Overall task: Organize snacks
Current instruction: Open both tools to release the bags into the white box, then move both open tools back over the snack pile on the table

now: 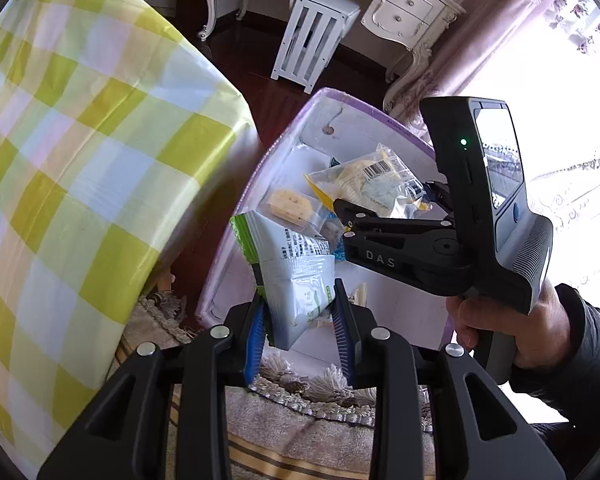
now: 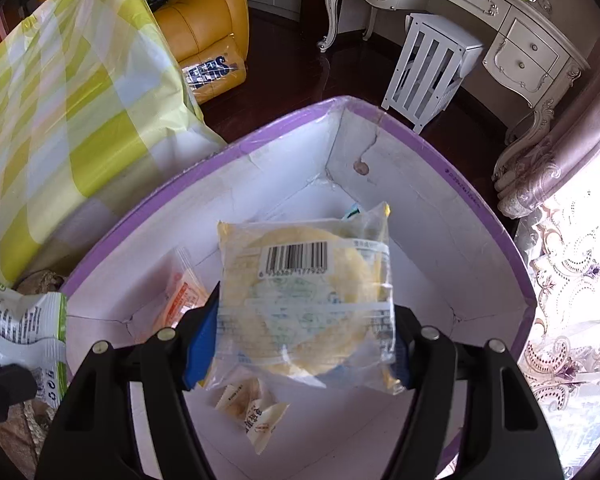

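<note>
My left gripper point(image 1: 300, 320) is shut on a white and green snack packet point(image 1: 296, 276), held above the near edge of a white box with a purple rim point(image 1: 260, 160). My right gripper point(image 2: 300, 344) is shut on a clear packet with a round yellow cake and a barcode point(image 2: 304, 292), held over the inside of the same box point(image 2: 480, 200). In the left wrist view the right gripper point(image 1: 384, 216) and its cake packet point(image 1: 368, 184) show over the box. The green packet shows at the left edge of the right wrist view point(image 2: 24, 332).
Small wrapped snacks lie on the box floor point(image 2: 252, 412), with an orange one point(image 2: 184, 300) and a yellow one point(image 1: 290, 204). A table with a yellow checked cloth point(image 1: 80, 160) stands left. A white stool point(image 2: 432, 64), a white dresser point(image 2: 500, 12) and a yellow armchair point(image 2: 204, 20) stand behind. A fringed rug point(image 1: 300, 412) lies below.
</note>
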Available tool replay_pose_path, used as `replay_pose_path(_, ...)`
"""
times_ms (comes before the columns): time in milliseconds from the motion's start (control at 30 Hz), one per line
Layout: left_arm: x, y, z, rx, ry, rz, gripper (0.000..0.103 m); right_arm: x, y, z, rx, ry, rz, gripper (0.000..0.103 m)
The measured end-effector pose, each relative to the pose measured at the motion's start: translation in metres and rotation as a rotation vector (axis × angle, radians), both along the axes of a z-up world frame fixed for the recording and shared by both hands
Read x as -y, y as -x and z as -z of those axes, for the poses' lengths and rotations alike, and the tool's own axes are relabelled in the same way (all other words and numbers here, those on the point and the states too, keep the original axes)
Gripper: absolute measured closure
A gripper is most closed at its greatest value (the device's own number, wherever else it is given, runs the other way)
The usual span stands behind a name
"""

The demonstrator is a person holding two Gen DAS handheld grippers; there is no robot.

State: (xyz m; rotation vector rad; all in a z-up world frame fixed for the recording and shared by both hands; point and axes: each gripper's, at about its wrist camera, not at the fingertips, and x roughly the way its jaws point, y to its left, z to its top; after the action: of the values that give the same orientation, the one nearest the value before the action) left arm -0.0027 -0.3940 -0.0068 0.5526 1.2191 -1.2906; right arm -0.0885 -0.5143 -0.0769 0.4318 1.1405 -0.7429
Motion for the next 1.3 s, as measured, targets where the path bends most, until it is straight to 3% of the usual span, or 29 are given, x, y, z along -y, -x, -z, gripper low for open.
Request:
replay_pose_path(333, 0.019, 0.019, 0.019, -0.004, -0.085, 0.097, 0.070, 0.004, 0.011, 0.033, -0.074, -0.060, 0.045, 0.034)
replay_pose_path(467, 0.022, 0.022, 0.019, -0.007, -0.079, 0.103, 0.058, 0.006, 0.011, 0.035, -0.087, -0.058, 0.051, 0.034)
replay_pose_path(533, 0.021, 0.019, 0.017, -0.008, -0.068, 0.093, 0.048, 0.006, 0.010, 0.036, -0.095, -0.062, 0.054, 0.033)
replay_pose_path(733, 0.010, 0.009, 0.004, -0.003, -0.005, 0.053, 0.040, 0.003, 0.007, 0.030, -0.103, -0.037, 0.054, 0.027)
replay_pose_path(1067, -0.032, -0.036, -0.041, 0.122, 0.209, -0.210, 0.036, -0.010, -0.009, -0.015, -0.061, 0.056, 0.044, 0.026)
replay_pose_path(1200, -0.059, -0.061, -0.061, 0.211, 0.303, -0.358, 0.035, -0.021, -0.027, -0.047, 0.002, 0.114, 0.030, 0.026)
replay_pose_path(1300, -0.087, -0.081, -0.077, 0.272, 0.331, -0.477, 0.032, -0.032, -0.044, -0.072, 0.067, 0.154, 0.014, 0.026)
